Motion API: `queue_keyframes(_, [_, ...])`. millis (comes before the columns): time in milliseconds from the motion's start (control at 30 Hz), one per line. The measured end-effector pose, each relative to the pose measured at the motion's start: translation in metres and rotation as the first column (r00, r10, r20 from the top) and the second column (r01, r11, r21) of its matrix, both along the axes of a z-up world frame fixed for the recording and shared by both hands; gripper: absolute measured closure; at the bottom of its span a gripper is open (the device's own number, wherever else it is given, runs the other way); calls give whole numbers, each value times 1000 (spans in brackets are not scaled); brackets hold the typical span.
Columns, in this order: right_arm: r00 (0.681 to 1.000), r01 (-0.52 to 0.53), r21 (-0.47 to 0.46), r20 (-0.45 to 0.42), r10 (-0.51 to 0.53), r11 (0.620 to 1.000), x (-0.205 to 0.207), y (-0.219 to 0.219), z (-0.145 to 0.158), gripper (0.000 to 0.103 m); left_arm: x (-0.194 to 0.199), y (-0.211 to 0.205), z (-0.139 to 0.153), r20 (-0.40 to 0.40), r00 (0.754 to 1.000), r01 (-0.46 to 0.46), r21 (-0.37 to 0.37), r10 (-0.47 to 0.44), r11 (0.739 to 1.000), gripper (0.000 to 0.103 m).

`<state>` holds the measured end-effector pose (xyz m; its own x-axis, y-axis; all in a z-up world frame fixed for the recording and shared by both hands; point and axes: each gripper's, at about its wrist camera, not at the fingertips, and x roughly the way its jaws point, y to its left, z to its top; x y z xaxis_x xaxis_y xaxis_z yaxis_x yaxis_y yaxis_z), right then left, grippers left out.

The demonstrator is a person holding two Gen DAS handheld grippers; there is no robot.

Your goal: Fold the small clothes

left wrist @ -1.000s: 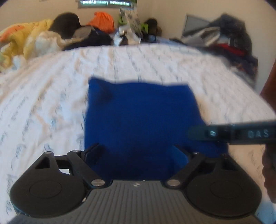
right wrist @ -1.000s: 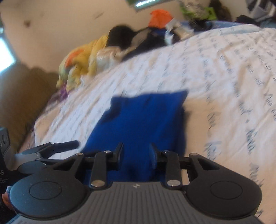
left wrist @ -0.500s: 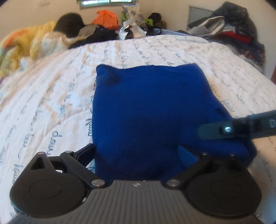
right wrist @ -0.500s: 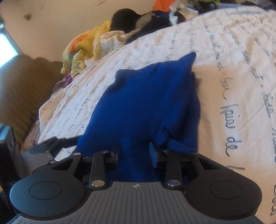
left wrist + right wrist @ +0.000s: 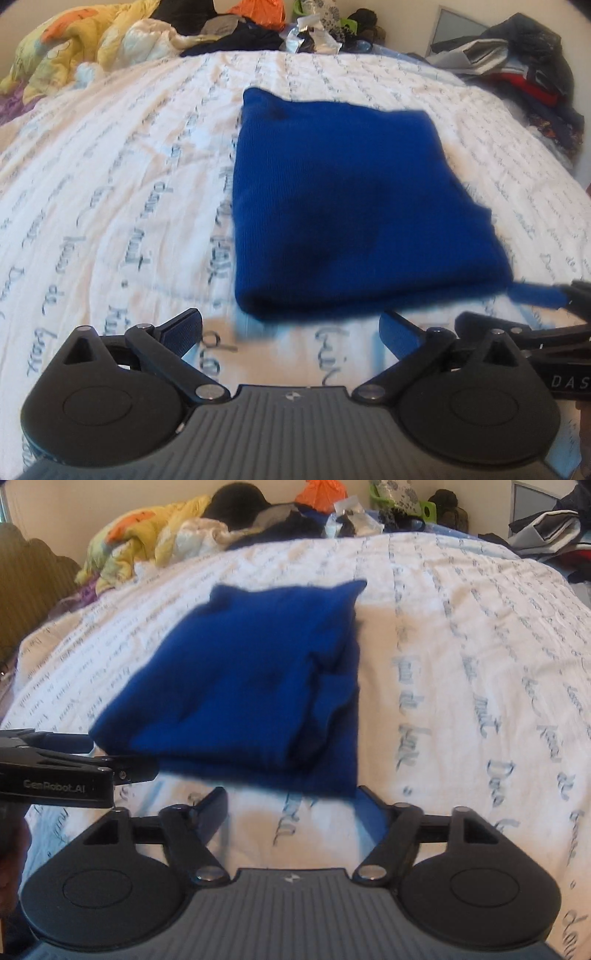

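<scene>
A folded blue garment (image 5: 351, 206) lies flat on the white bedspread (image 5: 110, 192); it also shows in the right wrist view (image 5: 243, 686), with layered edges on its right side. My left gripper (image 5: 291, 328) is open and empty, just short of the garment's near edge. My right gripper (image 5: 291, 801) is open and empty, also just short of the near edge. The right gripper's fingers (image 5: 535, 295) reach in from the right in the left wrist view. The left gripper's fingers (image 5: 74, 760) reach in from the left in the right wrist view.
A yellow blanket (image 5: 74, 48) and a pile of dark clothes and bags (image 5: 258, 29) lie at the far end of the bed. More clothes (image 5: 524, 62) are heaped at the far right. A brown headboard (image 5: 26, 587) stands at the left.
Both grippers have opened and let go of the blue garment, then pulled back toward me. The garment now lies folded flat on the bed.
</scene>
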<state>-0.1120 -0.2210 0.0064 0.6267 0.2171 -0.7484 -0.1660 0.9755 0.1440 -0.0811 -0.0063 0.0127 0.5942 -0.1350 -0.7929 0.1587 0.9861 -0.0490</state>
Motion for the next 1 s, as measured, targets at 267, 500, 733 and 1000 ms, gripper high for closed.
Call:
queue_keyframes(267, [998,55,-93,-25,-58,994,9,25,-1,3,-3,2,-4,31,999,-27,62,26,998,0])
queue_keyframes(500, [991,121,-93,-37,-125,988,19,29,-1,0,5,2,-1,4,999,-48,62,48,997,0])
queue_keyframes(733, [987,132,-99,-83,-141,986,29,30,2,0,10,3,1,-42,999,-31,68,34,997,0])
queue_keyframes(1000, [984,152,-149,-73,-164,977,33,27,0,0,11,2,0,-47,998,-31,73,34,997,0])
